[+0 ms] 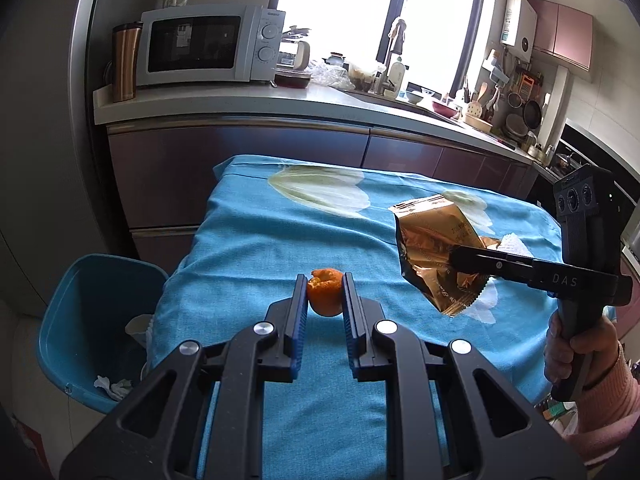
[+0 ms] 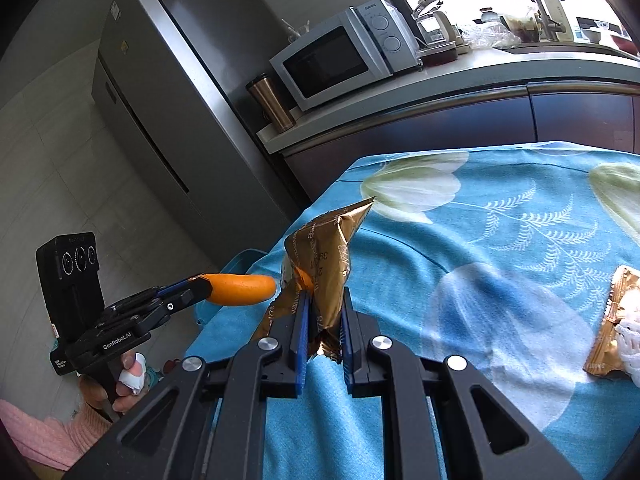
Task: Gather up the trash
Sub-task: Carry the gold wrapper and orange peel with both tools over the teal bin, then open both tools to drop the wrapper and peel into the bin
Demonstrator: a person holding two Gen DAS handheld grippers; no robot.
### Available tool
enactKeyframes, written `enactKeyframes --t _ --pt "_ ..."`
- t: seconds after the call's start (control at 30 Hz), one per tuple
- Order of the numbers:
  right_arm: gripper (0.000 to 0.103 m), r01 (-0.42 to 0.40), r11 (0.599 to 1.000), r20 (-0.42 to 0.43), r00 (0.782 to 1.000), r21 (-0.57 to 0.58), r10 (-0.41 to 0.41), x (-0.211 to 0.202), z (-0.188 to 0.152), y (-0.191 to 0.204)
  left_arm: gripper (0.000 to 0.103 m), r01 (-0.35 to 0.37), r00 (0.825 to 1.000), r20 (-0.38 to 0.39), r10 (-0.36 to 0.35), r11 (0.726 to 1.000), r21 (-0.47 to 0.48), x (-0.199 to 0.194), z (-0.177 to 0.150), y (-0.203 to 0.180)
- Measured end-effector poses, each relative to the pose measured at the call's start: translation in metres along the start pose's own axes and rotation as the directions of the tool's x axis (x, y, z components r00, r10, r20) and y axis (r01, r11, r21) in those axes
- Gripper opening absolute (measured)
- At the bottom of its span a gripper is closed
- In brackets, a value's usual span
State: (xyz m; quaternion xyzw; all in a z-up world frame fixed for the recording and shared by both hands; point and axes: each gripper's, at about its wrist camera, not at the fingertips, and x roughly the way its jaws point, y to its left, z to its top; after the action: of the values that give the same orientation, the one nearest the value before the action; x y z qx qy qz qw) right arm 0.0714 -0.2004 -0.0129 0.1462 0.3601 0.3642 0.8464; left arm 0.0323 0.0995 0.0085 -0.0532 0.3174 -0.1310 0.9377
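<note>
Two grips loaded: left gripper jaws clamped on peel, right gripper jaws pinching wrapper, both above table. Carry past table's left edge, release over bin. Bin half hidden by cloth; second wrapper cut off.

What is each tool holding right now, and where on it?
Left tool pinches the orange peel across its sides. Right tool clamps the gold snack wrapper at its lower, crumpled end.
</note>
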Motion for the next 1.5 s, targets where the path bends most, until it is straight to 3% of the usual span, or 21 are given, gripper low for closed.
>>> enactKeyframes --t 0.47,0.83,1.2,1.5 --pt "0.013 -0.076 0.995 -0.077 0.995 -0.067 0.071 0.045 0.006 0.034 0.017 -0.087 0.995 0.033 0.089 0.993 -0.076 -0.029 -0.003 0.048" --pt "0.013 -0.144 0.978 -0.163 0.979 -0.151 0.119 0.091 0.015 0.076 0.017 -0.194 0.977 0.052 0.205 0.969 -0.155 -0.050 -0.007 0.099" --pt "0.013 -0.185 0.963 -0.260 0.957 -0.198 0.130 0.150 0.023 0.114 0.017 -0.287 0.956 -0.005 0.294 0.928 -0.237 -0.042 -0.023 0.156" --pt "0.014 -0.152 0.962 -0.339 0.938 -0.228 0.069 0.204 0.024 0.132 0.017 -0.334 0.942 -0.069 0.328 0.901 -0.276 -0.019 -0.035 0.192"
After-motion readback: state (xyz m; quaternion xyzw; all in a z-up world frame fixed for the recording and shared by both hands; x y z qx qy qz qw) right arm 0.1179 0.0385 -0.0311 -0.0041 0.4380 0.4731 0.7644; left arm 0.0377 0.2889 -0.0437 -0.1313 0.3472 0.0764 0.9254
